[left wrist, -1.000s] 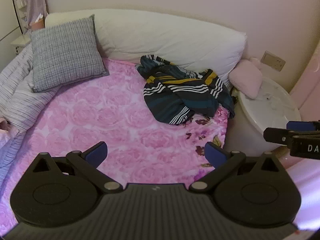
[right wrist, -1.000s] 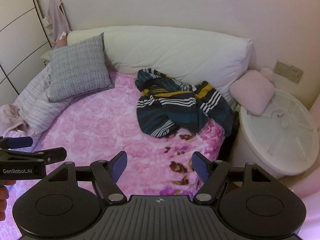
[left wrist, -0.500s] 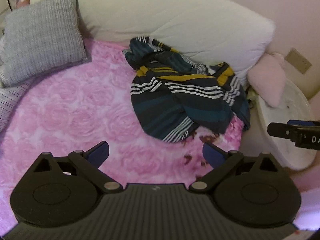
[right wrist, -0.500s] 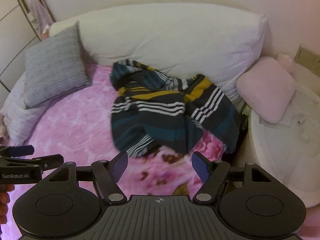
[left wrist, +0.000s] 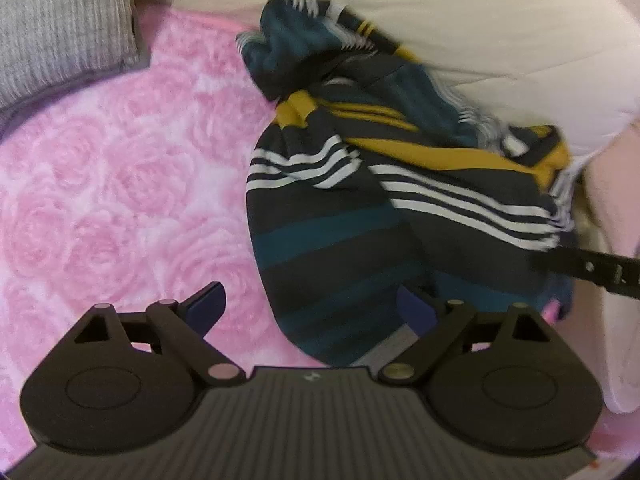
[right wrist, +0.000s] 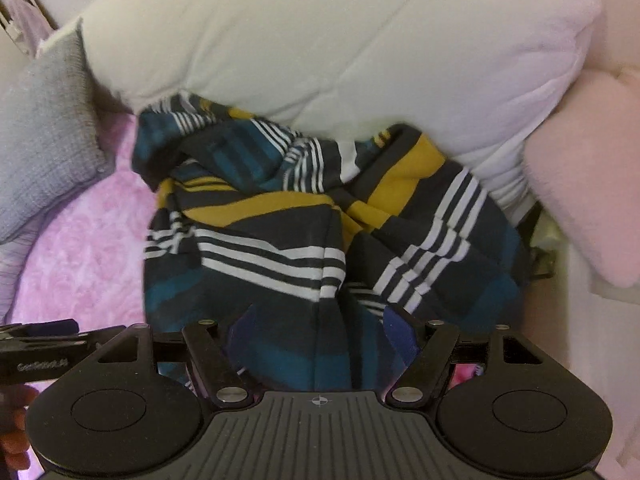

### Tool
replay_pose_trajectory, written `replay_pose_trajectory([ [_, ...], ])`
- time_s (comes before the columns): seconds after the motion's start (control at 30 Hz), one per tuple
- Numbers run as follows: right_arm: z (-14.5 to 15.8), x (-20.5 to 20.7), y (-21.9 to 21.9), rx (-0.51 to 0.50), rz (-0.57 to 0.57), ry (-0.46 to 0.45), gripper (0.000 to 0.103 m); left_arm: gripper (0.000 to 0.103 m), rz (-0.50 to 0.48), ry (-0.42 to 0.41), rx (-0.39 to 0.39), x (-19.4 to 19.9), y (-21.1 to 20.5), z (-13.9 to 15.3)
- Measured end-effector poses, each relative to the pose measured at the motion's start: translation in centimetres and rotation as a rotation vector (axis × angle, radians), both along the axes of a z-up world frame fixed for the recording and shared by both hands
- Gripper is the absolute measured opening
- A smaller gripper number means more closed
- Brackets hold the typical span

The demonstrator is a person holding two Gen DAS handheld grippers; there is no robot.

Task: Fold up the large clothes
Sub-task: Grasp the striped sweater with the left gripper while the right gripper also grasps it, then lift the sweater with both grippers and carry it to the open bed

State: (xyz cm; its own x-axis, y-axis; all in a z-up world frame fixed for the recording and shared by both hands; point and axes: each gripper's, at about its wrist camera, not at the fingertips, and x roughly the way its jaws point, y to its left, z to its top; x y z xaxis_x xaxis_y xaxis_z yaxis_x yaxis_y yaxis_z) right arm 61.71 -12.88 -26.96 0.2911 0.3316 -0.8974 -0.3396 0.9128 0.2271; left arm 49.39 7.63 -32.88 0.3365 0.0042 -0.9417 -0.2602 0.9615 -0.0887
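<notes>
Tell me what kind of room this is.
Most likely a bedroom. A pink rose-patterned blanket covers what looks like a bed, a long white pillow and a grey cushion lie along its head, and a crumpled striped garment waits on top.

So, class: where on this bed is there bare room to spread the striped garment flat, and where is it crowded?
Free: the pink rose blanket, bordered by the grey cushion behind and the striped garment to its right. Crowded: the garment's side, hemmed in by the long white pillow and the pink cushion.
</notes>
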Motion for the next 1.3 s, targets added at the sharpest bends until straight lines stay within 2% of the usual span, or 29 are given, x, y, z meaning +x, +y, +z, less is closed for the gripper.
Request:
replay_pose_trajectory([
  [0.17, -3.3, 1.6, 0.7, -0.004, 0.009, 0.04, 0.068, 0.09, 0.037, 0.042, -0.022, 2.3, 1.8, -4.6],
  [0.23, -4.1, 1.9, 0.8, -0.005, 0.004, 0.047, 0.068, 0.089, 0.064, 0.052, -0.057, 2.6, 2.4, -6.0],
  [0.33, -5.0, 2.4, 0.9, 0.004, 0.002, 0.058, 0.068, 0.083, 0.123, 0.058, -0.142, 2.7, 3.2, -7.6],
  [0.37, -5.1, 2.5, 0.9, 0.008, 0.003, 0.057, 0.068, 0.078, 0.138, 0.058, -0.162, 2.8, 3.2, -8.0],
  [0.4, -5.2, 2.5, 1.0, 0.011, 0.008, 0.053, 0.065, 0.068, 0.145, 0.053, -0.179, 2.8, 3.2, -8.3],
  [0.43, -5.2, 2.5, 1.1, 0.012, 0.017, 0.048, 0.062, 0.063, 0.145, 0.047, -0.192, 3.0, 3.0, -8.4],
  [0.47, -5.1, 2.5, 1.3, 0.019, 0.035, 0.04, 0.053, 0.059, 0.141, 0.04, -0.188, 3.1, 2.7, -8.4],
  [0.5, -5.1, 2.4, 1.5, 0.025, 0.051, 0.035, 0.041, 0.048, 0.13, 0.032, -0.181, 3.3, 2.5, -8.4],
  [0.53, -5.0, 2.4, 1.6, 0.034, 0.065, 0.037, 0.035, 0.041, 0.118, 0.023, -0.183, 3.4, 2.3, -8.2],
  [0.57, -5.0, 2.3, 1.9, 0.045, 0.076, 0.041, 0.021, 0.022, 0.107, 0.011, -0.184, 3.4, 2.2, -7.9],
  [0.6, -4.7, 2.2, 2.2, 0.047, 0.08, 0.036, 0.016, 0.014, 0.095, -0.001, -0.192, 3.4, 2.0, -7.5],
  [0.63, -4.4, 2.0, 2.5, 0.045, 0.089, 0.027, 0.014, 0.014, 0.087, -0.01, -0.197, 3.3, 1.9, -7.1],
  [0.77, -1.1, 0.1, 3.6, 0.067, 0.169, -0.058, 0.009, 0.012, 0.028, -0.051, -0.103, 1.9, 0.8, -4.0],
  [0.8, 0.0, -0.5, 4.0, 0.079, 0.19, -0.081, 0.006, 0.012, 0.029, -0.074, -0.109, 1.1, 0.8, -2.9],
  [0.97, 6.8, -4.5, 6.5, 0.153, 0.309, -0.198, 0.005, 0.011, 0.06, -0.178, -0.111, -3.4, 1.3, 3.6],
  [1.03, 9.7, -6.9, 7.5, 0.211, 0.371, -0.235, 0.004, 0.011, 0.093, -0.215, -0.108, -5.9, 1.8, 6.0],
  [1.17, 14.7, -13.0, 10.4, 0.323, 0.534, -0.282, 0.004, 0.011, 0.211, -0.297, -0.086, -13.8, 3.4, 11.4],
  [1.3, 19.5, -20.4, 13.2, 0.466, 0.694, -0.286, 0.004, 0.011, 0.383, -0.4, -0.028, -25.2, 5.3, 17.7],
])
